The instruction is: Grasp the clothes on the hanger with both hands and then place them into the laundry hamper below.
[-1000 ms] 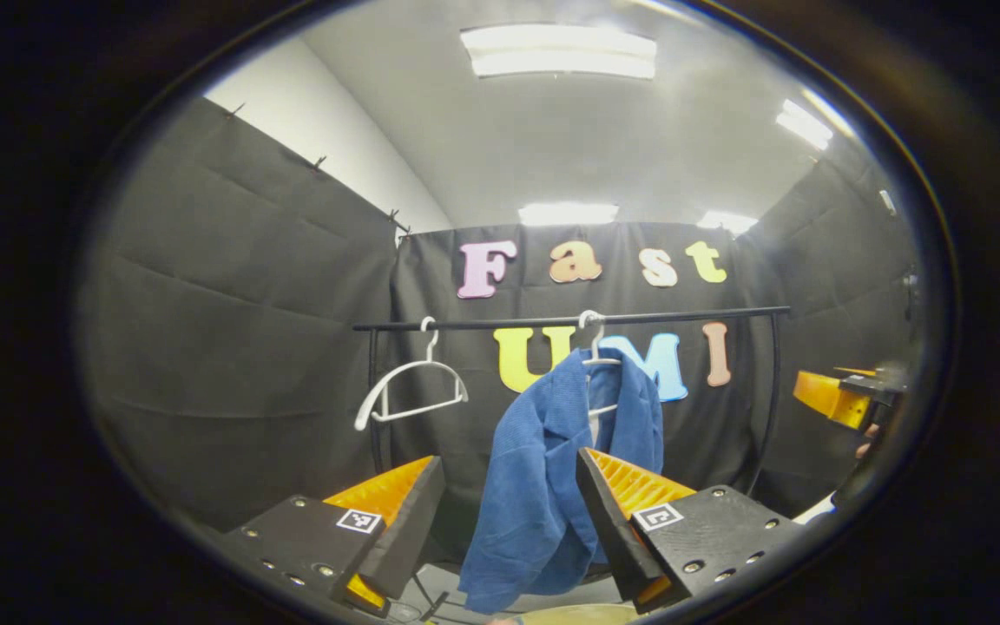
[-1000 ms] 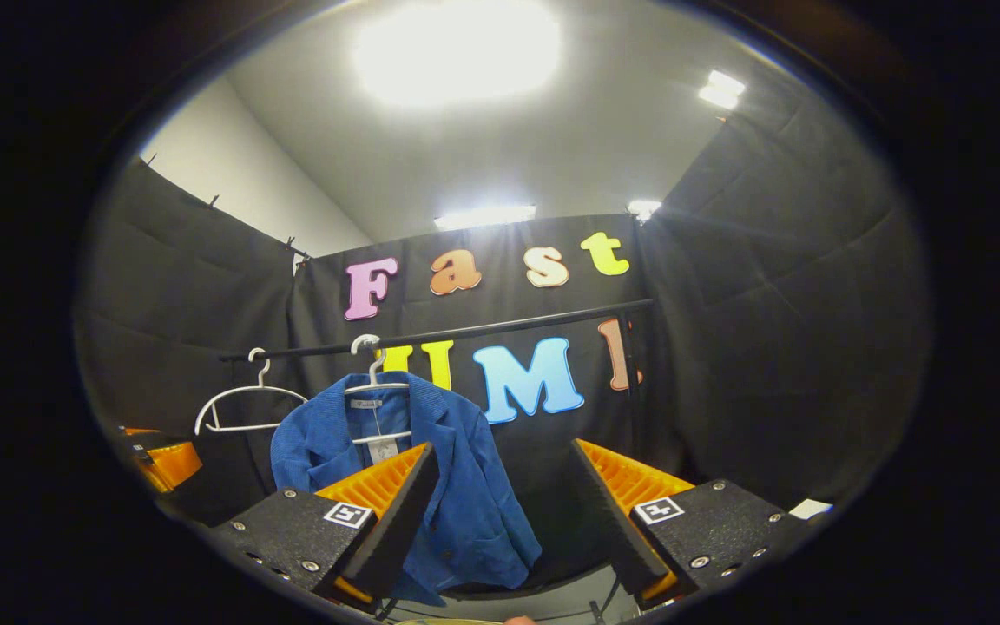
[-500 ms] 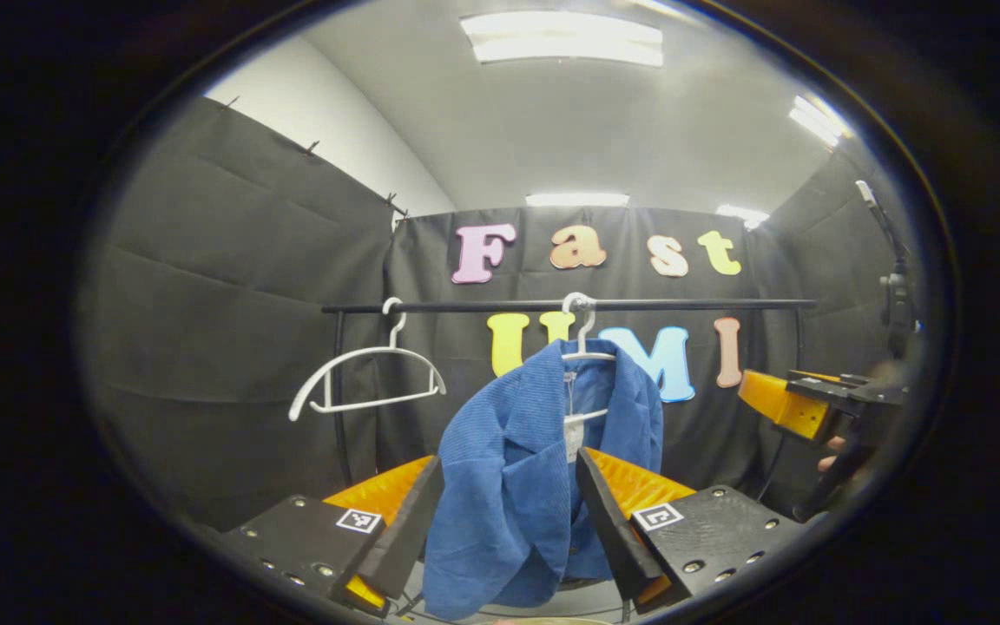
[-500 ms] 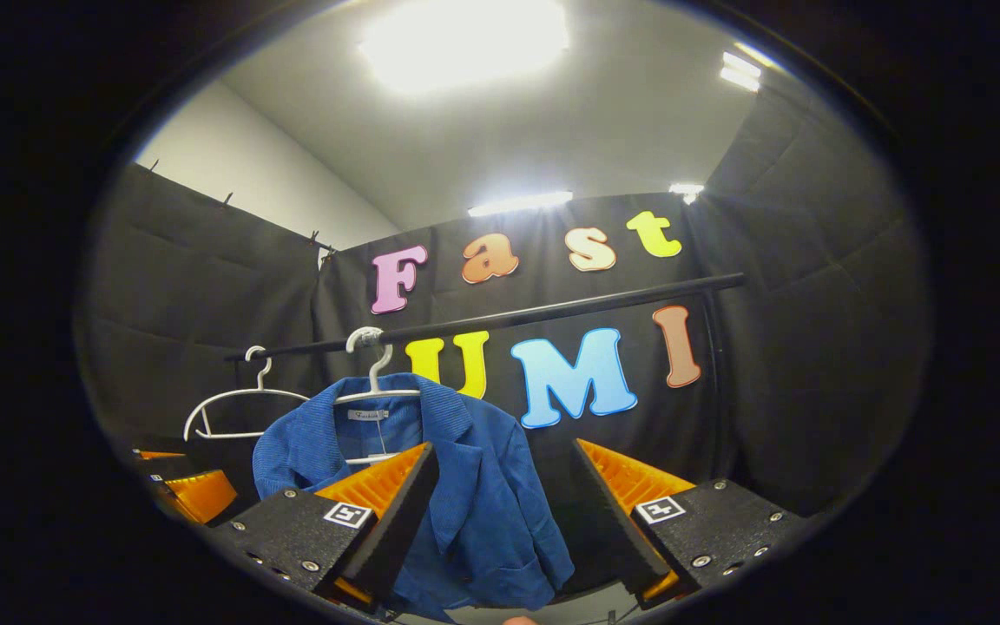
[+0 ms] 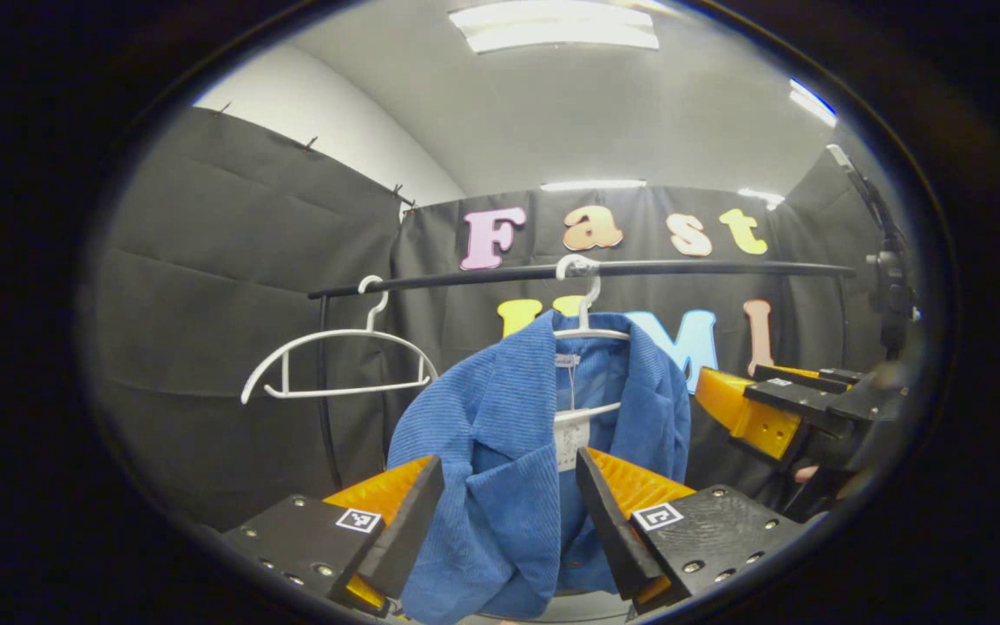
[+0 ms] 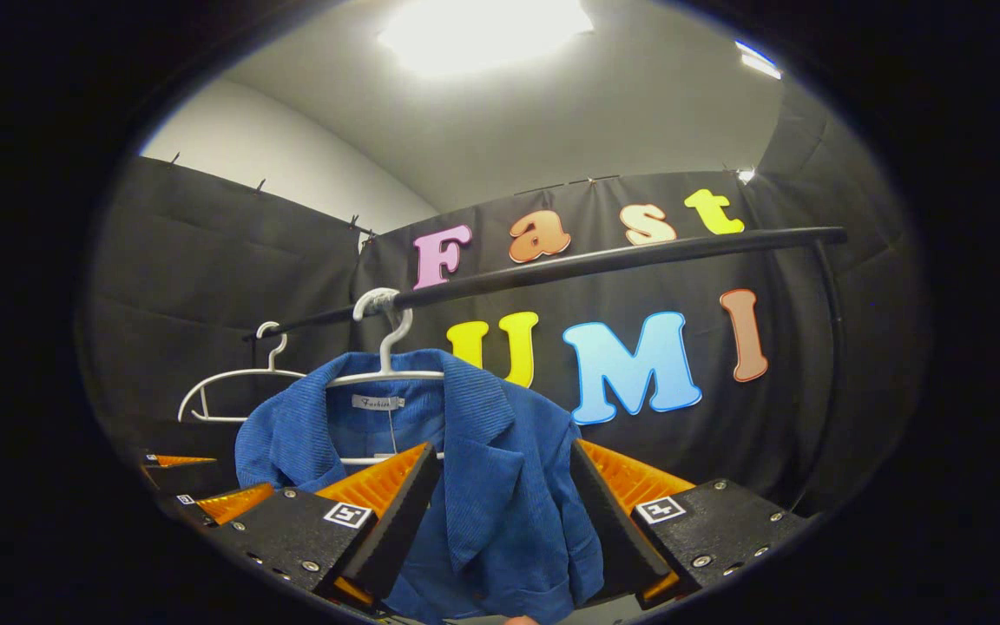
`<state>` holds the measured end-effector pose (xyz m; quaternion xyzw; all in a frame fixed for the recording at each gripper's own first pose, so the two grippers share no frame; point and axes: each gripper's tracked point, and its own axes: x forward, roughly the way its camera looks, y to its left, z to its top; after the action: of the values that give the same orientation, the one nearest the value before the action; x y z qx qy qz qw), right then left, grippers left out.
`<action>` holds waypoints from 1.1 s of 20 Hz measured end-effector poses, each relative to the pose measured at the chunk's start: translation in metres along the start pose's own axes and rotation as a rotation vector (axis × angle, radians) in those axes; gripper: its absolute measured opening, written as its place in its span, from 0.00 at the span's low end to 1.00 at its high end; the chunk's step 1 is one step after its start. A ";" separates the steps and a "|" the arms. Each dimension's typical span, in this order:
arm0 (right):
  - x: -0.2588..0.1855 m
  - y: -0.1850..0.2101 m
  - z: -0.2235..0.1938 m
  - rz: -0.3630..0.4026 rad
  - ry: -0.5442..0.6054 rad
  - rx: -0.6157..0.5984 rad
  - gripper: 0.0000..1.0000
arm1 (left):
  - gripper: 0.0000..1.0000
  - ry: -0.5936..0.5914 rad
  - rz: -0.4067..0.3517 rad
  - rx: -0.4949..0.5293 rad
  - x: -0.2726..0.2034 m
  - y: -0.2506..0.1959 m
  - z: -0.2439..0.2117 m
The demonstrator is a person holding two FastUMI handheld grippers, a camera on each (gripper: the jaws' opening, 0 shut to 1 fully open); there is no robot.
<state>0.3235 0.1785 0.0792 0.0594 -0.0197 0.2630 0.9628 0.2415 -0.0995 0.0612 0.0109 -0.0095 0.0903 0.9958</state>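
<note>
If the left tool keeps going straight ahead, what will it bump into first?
Most likely the blue jacket. It hangs on a white hanger right in front of the left tool, between its open fingers. How far off it is, the picture can't tell.

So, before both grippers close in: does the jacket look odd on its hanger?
The blue jacket hangs lopsided on its white hanger, bunched toward one side with a lapel folded over. The second hanger is bare.

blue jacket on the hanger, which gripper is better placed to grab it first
Either, marginally the left. The left gripper, open, frames the blue jacket front; the right gripper, open, frames its lapel.
</note>
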 end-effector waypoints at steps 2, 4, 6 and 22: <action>0.013 0.003 -0.013 0.027 0.024 -0.002 0.94 | 0.89 0.020 0.019 0.030 0.011 -0.006 -0.012; 0.027 0.007 -0.026 0.061 0.049 0.002 0.94 | 0.89 0.051 0.046 0.052 0.021 -0.007 -0.026; 0.038 0.010 -0.038 0.086 0.065 -0.003 0.95 | 0.95 0.087 0.057 0.057 0.034 -0.012 -0.041; 0.093 0.013 -0.110 0.156 0.205 0.039 0.74 | 0.75 0.132 0.245 0.007 0.074 0.011 -0.088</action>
<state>0.3975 0.2502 -0.0226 0.0490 0.0792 0.3419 0.9351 0.3140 -0.0731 -0.0252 0.0071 0.0549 0.2119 0.9757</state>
